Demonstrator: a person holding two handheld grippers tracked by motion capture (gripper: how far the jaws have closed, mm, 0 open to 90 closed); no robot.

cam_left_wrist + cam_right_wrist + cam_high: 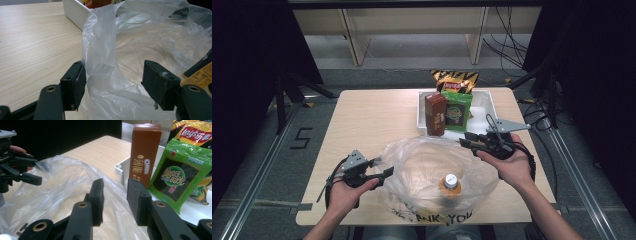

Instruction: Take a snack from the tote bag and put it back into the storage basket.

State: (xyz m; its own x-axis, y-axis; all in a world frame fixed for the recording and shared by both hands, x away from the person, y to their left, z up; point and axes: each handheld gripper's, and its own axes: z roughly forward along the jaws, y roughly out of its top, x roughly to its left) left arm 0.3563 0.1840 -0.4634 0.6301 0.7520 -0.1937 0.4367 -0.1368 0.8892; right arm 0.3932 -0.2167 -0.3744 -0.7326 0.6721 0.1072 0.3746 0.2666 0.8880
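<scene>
My left gripper (113, 83) stands spread around the plastic bag's (437, 170) rim; my right gripper (113, 201), half-spread and empty, must pinch the rim nearest the bench's white tray (486, 97).

Bottle (450, 186) inside plastic bag (422, 155): we see cap and orange shoulder, rest lost behind film, label unreadable. Bag's near edge cut by table front, printed lettering partly gone. Chips bag (455, 80) mostly hidden behind green seaweed pack (457, 111). Brown box (145, 152) base sits behind white tray wall (120, 168). We can't tell if right gripper (113, 200) pinches bag film.
</scene>
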